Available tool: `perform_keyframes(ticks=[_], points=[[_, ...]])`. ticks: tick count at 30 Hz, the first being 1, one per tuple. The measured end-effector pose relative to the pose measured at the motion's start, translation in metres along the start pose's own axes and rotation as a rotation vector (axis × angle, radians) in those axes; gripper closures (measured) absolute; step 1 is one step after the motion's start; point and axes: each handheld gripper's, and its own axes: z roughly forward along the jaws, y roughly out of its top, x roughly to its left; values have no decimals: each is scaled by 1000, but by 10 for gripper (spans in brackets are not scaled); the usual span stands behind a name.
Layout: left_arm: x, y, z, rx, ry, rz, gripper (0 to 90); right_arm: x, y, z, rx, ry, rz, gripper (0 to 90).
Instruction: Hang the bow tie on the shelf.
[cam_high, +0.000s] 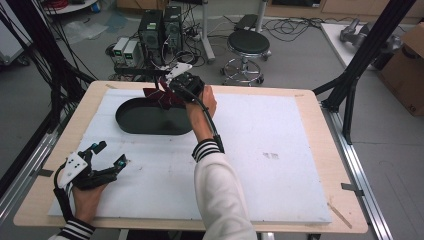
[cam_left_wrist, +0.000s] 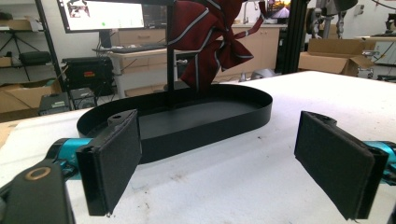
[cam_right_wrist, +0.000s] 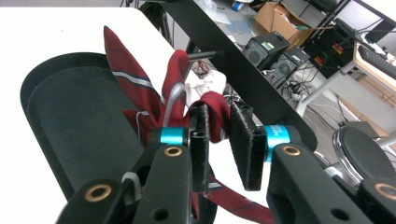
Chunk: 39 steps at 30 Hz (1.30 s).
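Right hand-held gripper (cam_right_wrist: 219, 140), jaws a little apart around the red tie (cam_right_wrist: 140, 88), is hanging it on the stand's peg (cam_right_wrist: 205, 55). Next it probably lets go; left hand-held gripper (cam_left_wrist: 219, 163) sits wide open.

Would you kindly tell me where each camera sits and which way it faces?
High view: above the person's side, looking down on the table; both forearms, left gripper, right gripper.
Left gripper view: low over the table, facing the tray and bow tie; its open jaws.
Right gripper view: above the tray's far end; jaws astride the bow tie.
All share tray and bow tie.
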Motion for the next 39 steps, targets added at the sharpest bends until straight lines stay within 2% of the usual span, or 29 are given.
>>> perform_keyframes(ticks=[5, 7, 10, 12, 14, 15, 18, 22, 23, 26, 29, 30, 34, 36, 39], points=[[0, 0, 0, -1, 0, 0, 152, 1, 1, -2, -9, -10, -8, 677], [0, 0, 0, 0, 0, 1, 152, 1, 2, -3, -13, -10, -11, 667], [0, 0, 0, -1, 0, 0, 152, 1, 2, -4, -16, -15, -13, 604], [0, 0, 0, 0, 1, 0, 152, 0, 2, -6, -29, -20, -4, 527], [0, 0, 0, 4, 2, 0, 152, -2, 1, -10, -58, -38, 20, 419], [0, 0, 0, 10, 0, 3, 152, -2, 1, -12, -68, -39, 31, 400], [0, 0, 0, 8, 2, 4, 152, -7, 1, -26, -136, -39, 68, 269], [0, 0, 0, 8, 5, 6, 152, -16, -1, -46, -205, 0, 150, 125], [0, 0, 0, 8, 6, 7, 152, -18, -3, -53, -224, 10, 173, 107], [-1, 0, 0, 6, 5, 6, 152, -23, -9, -72, -278, 47, 193, 107], [0, 0, 0, 4, 9, 12, 152, -25, -21, -93, -324, 65, 209, 106], [0, 0, 0, 3, 8, 12, 152, -25, -27, -100, -318, 75, 216, 99], [-1, 0, -1, -1, 9, 7, 152, -22, -57, -132, -365, 93, 236, 99], [0, 0, -1, 0, 9, 7, 152, -19, -74, -148, -391, 84, 235, 99], [0, 0, -1, 0, 9, 9, 152, -8, -110, -177, -414, 52, 253, 99]])
